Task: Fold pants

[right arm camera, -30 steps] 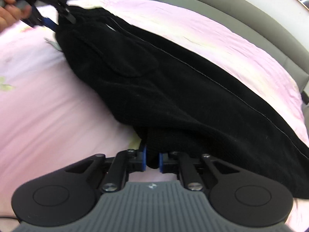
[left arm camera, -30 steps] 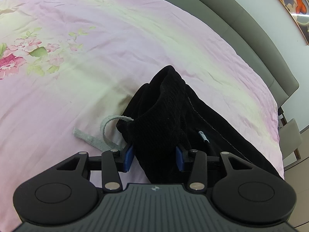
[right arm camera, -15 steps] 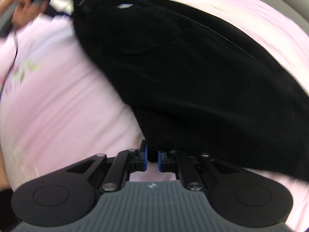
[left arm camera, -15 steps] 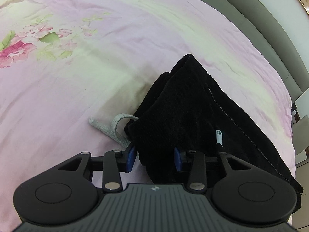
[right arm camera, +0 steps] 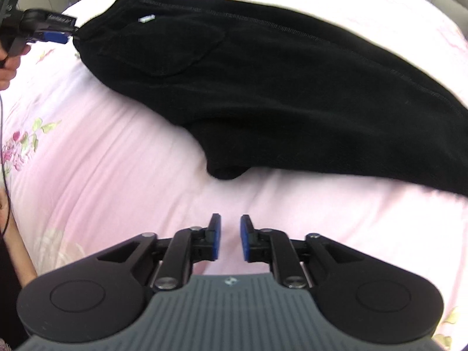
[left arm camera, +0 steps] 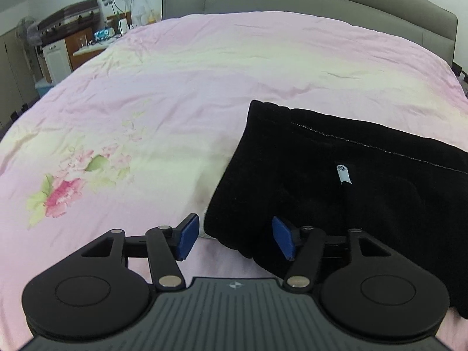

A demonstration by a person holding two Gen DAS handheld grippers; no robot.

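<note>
Pants lie lengthwise across bed.

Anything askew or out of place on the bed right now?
Nothing stands out. The black pants lie laid out on the pink bedspread, a white tag showing; both grippers are opening, off the cloth.

You have one pair of black pants on one bed, near its right edge, with one white tag on them. You hold two hand-held grippers: the left hand-held gripper and the right hand-held gripper, each with two blue pads. One headboard stands at the bed's far edge.
</note>
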